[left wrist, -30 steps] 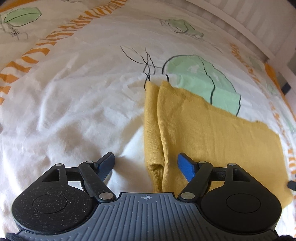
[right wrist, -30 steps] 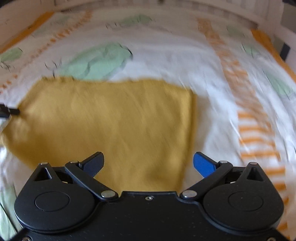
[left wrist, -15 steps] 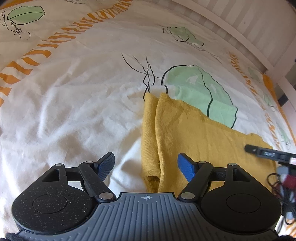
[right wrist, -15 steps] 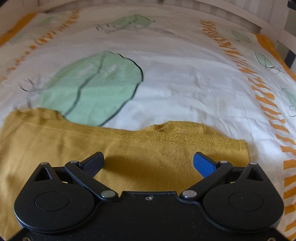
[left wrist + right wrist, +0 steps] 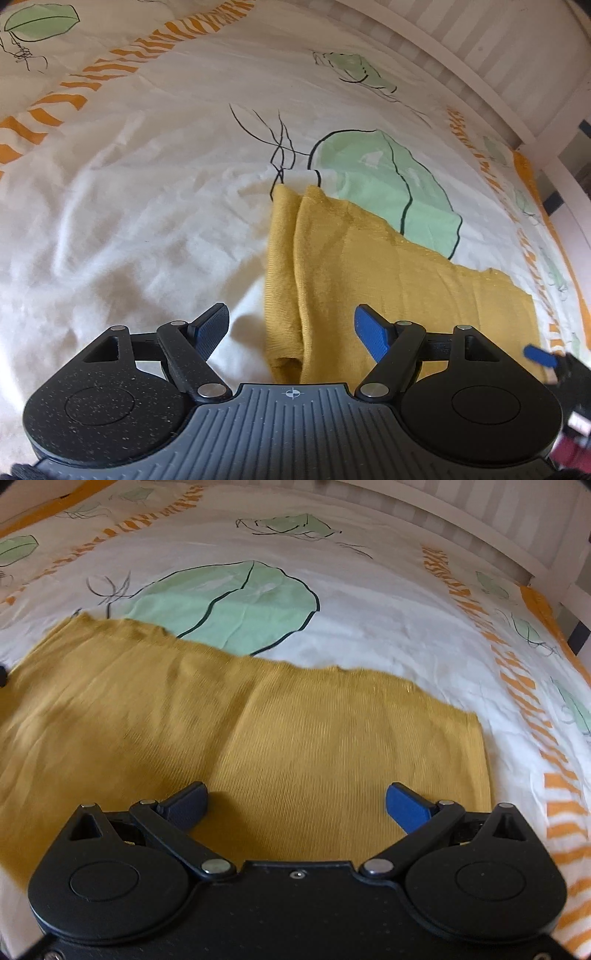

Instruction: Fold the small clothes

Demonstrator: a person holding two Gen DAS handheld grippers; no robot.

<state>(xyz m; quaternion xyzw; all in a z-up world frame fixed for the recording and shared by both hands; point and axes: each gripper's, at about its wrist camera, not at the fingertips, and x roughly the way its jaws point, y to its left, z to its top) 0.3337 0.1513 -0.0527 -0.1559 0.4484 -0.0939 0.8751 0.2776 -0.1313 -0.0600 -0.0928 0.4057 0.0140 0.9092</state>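
We hold both tongs — left tongs (image 5: 291, 328) and right tongs (image 5: 297, 801) — wide open and empty above the mustard-yellow knit garment (image 5: 258, 738) on the leaf-printed white bedsheet (image 5: 129, 203).

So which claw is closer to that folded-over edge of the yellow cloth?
The left claw: the folded edge lies right between its open fingers. The right claw hovers over the flat middle of the yellow cloth, farther along.

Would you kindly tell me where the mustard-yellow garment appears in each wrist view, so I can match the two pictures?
Left wrist view: the yellow garment runs from centre to lower right, its folded edge ahead of the open left tool.
Right wrist view: the garment fills the left and centre, under the open right tool.
Shared landmark: the big green leaf print just beyond the garment.
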